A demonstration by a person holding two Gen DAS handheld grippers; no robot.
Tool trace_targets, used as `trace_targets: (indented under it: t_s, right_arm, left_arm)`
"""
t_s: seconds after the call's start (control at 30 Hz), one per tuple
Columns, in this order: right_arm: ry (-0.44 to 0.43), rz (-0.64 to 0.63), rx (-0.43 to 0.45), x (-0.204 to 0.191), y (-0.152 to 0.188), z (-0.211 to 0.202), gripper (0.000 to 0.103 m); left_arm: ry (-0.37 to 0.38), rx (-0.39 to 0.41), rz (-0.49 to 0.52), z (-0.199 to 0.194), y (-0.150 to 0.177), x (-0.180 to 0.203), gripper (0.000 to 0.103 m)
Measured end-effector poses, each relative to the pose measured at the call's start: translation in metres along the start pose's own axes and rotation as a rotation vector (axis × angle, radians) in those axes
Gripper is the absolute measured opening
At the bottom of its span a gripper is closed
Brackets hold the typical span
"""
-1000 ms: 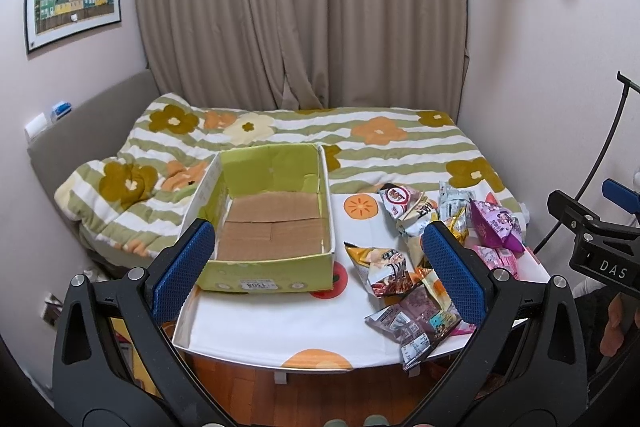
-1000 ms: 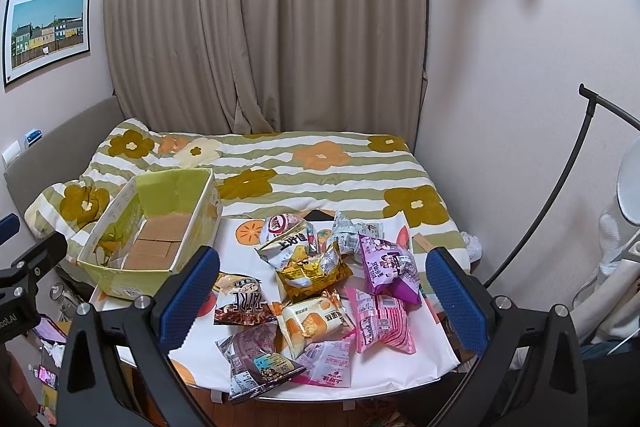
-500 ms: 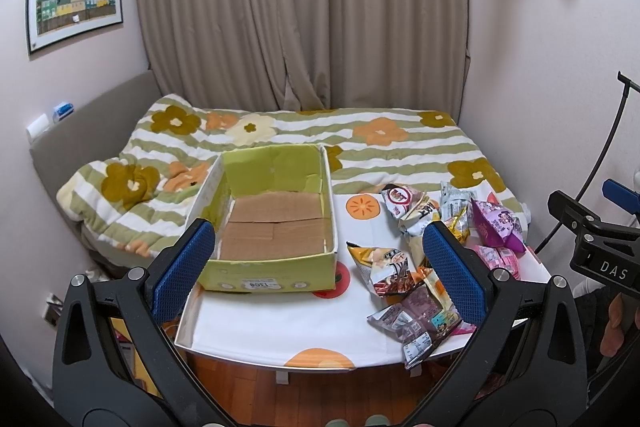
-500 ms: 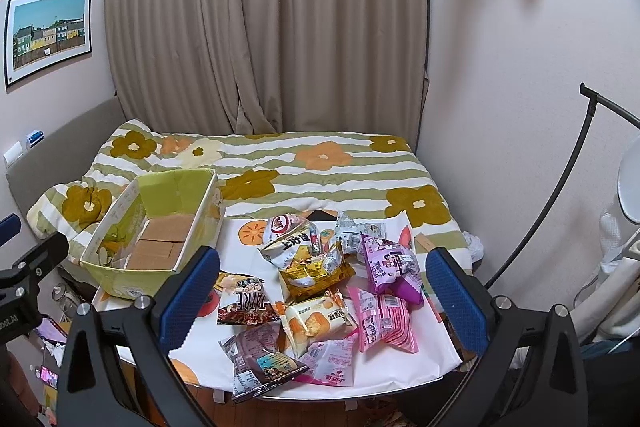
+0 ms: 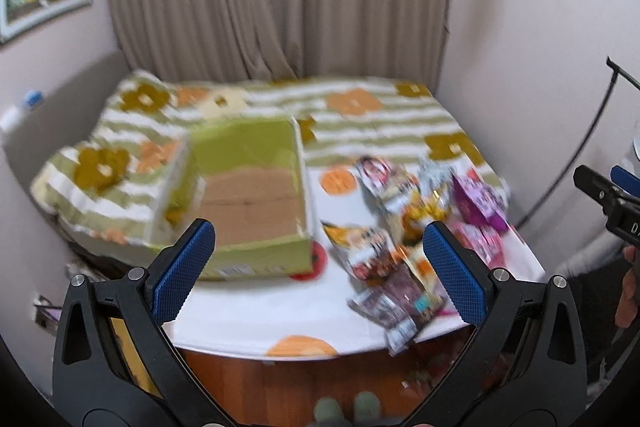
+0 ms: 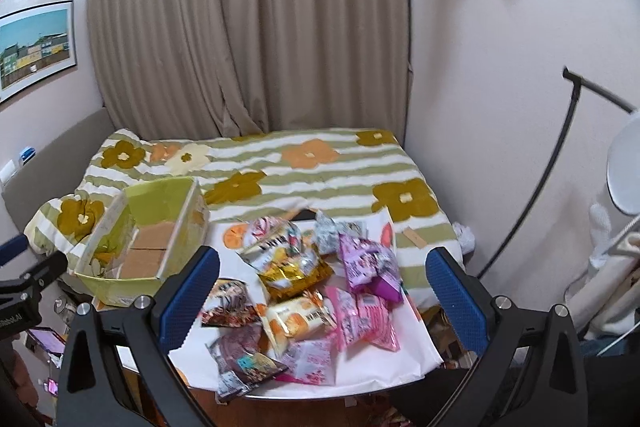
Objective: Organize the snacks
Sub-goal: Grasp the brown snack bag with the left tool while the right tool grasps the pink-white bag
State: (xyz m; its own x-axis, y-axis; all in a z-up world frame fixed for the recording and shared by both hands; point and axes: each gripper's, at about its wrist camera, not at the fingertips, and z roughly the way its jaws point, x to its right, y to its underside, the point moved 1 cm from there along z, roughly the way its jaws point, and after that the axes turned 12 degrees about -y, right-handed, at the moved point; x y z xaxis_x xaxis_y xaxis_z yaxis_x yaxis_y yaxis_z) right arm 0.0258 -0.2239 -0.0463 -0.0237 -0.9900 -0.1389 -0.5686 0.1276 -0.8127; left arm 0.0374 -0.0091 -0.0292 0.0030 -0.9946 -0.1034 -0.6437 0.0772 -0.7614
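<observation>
A green cardboard box (image 5: 244,195) with a bare brown bottom sits on the left of a white table (image 5: 248,311); it also shows in the right wrist view as the box (image 6: 148,239). To its right lies a pile of snack packets (image 5: 404,239), seen closer as the pile (image 6: 312,291), with a purple packet (image 6: 368,263), a gold one (image 6: 294,273) and pink ones (image 6: 364,315). My left gripper (image 5: 318,267) is open, held above the table's near edge. My right gripper (image 6: 324,291) is open too, hovering before the pile. Neither holds anything.
A bed with a striped flower quilt (image 6: 304,163) lies behind the table, curtains (image 6: 248,27) beyond it. A black lamp stand (image 6: 560,147) leans at the right wall. The other gripper's body (image 5: 612,203) shows at the right edge of the left wrist view.
Both grippers have moved forward toward the table; box and snacks look larger. The left view is now blurred by motion. Nothing was taken hold of.
</observation>
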Motion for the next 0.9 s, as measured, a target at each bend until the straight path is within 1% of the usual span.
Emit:
trace_targets:
  t_s: [0.1,0.2,0.3,0.43,0.5,0.6,0.67,0.8,0.9]
  right_arm:
    - [0.016,0.018,-0.028,0.015,0.013,0.008,0.103]
    - [0.015,0.036,-0.077,0.031,0.028,0.022,0.103]
    - [-0.036,0.080,-0.152,0.049,0.049,0.046,0.103]
    - [-0.101,0.115,-0.230,0.065,0.078,0.075,0.103]
    - [-0.146,0.134,-0.273,0.074,0.092,0.092,0.103]
    - [-0.196,0.146,-0.340,0.081,0.112,0.116,0.103]
    - [-0.235,0.151,-0.378,0.082,0.124,0.131,0.103]
    - [-0.297,0.151,-0.427,0.081,0.142,0.154,0.103]
    - [-0.323,0.137,-0.454,0.078,0.149,0.170,0.103]
  left_arm:
    - [0.063,-0.077,0.012,0.028,0.010,0.013,0.103]
    - [0.081,-0.155,0.008,0.055,0.022,0.032,0.103]
    - [0.118,-0.239,-0.034,0.080,0.037,0.052,0.103]
    - [0.125,-0.358,-0.084,0.116,0.057,0.082,0.103]
    - [0.122,-0.410,-0.114,0.130,0.065,0.094,0.103]
    - [0.092,-0.483,-0.139,0.154,0.081,0.112,0.103]
    - [0.072,-0.521,-0.155,0.167,0.091,0.117,0.103]
    - [0.045,-0.586,-0.199,0.191,0.107,0.124,0.103]
    - [0.014,-0.622,-0.211,0.206,0.118,0.128,0.103]
